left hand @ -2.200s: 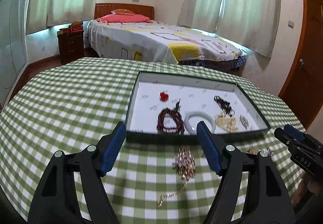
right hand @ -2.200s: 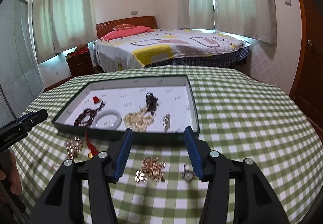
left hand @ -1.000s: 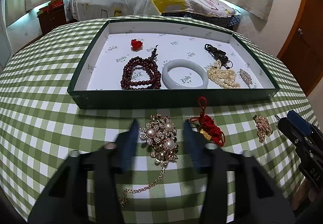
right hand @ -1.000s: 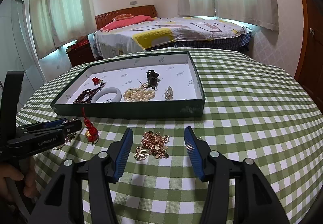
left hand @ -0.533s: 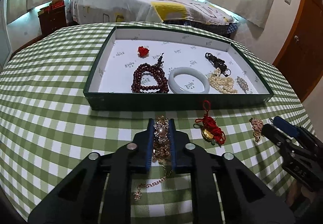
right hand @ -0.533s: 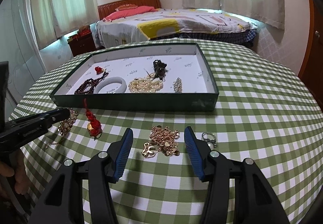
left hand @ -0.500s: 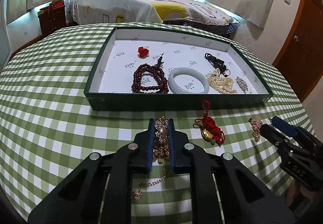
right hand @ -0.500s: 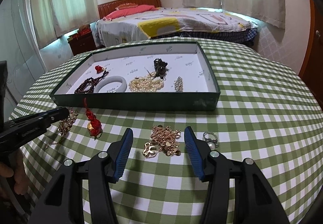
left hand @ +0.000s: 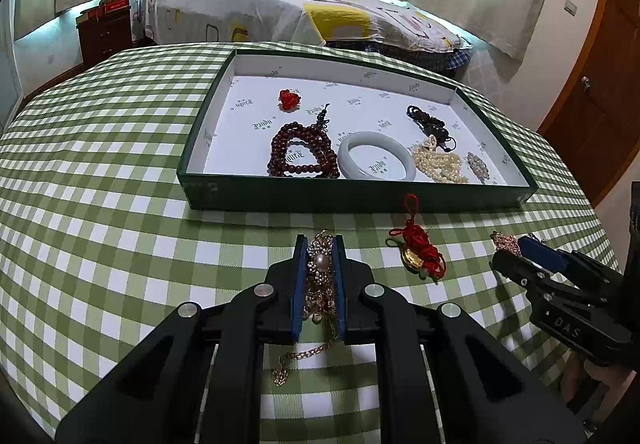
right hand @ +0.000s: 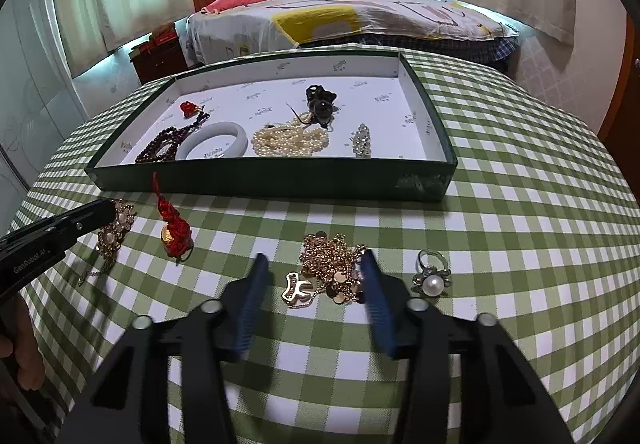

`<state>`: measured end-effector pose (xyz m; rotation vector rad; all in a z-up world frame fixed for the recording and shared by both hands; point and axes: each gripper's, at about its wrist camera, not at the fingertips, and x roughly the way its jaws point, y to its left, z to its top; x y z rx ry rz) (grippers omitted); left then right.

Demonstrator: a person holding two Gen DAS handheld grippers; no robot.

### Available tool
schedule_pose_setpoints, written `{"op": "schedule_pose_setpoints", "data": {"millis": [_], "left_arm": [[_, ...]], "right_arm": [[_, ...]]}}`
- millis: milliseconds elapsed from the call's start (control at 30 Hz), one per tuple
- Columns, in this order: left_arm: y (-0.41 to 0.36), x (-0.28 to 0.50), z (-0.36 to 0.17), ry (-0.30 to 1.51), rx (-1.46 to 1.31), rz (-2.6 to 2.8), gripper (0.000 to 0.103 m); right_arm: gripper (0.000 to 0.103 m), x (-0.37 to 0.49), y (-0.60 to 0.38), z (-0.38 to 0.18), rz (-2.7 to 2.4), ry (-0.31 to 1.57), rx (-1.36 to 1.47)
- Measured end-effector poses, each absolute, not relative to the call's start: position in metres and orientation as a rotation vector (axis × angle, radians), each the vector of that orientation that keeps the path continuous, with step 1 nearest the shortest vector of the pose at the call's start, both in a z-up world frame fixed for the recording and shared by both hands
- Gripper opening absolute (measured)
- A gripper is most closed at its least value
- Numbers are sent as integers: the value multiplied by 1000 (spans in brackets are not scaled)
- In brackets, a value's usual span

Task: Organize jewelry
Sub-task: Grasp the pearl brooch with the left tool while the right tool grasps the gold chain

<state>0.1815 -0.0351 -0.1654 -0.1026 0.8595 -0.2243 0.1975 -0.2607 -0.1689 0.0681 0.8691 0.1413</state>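
Note:
My left gripper (left hand: 319,240) is shut on a gold pearl brooch (left hand: 322,262); its chain (left hand: 304,354) trails on the checked cloth. My right gripper (right hand: 314,260) straddles a gold chain pile (right hand: 332,256), and its blurred jaws are closing. The right pad (right hand: 374,284) is at the pile's edge, while the left pad stands apart from it. Behind lies the green tray (left hand: 360,196) (right hand: 280,180) with a dark bead bracelet (left hand: 300,156), a white bangle (left hand: 376,160), pearls (left hand: 438,164) and small pieces.
A red knot charm (left hand: 418,252) (right hand: 174,232) lies between the grippers. A pearl ring (right hand: 432,276) sits right of the gold pile. Behind the table stand a bed (right hand: 340,20) and a wooden door (left hand: 592,92). The table edge curves close on both sides.
The left jaws closed on the pearl brooch and have stayed shut. The right gripper came down closer to the gold pile and its jaws have narrowed.

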Motion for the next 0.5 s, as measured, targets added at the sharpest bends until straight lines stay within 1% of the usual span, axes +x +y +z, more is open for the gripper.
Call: {"op": "schedule_pose_setpoints", "data": {"millis": [33,67,100,133,300,500], "left_arm": [[-35,181,-165,859,-103,-225,12],[-35,182,-165,858,-103,-224,12],[-35,181,-164,856,-102,-223,11],[-35,180,-164,854,-100,-223,11],[-33,175,-160,843,-101,-220,10],[-29,170,-152,823,-102,-213,10]], "right_arm": [[32,198,-261,-169,143,869,69],[28,198,-261,-169,146,869,75],[19,198,-262,-169,150,869,79],[15,198,-263,-169,155,869,83],[9,195,-262,-167,162,848,82],[8,187,-262,-153,155,783,81]]}}
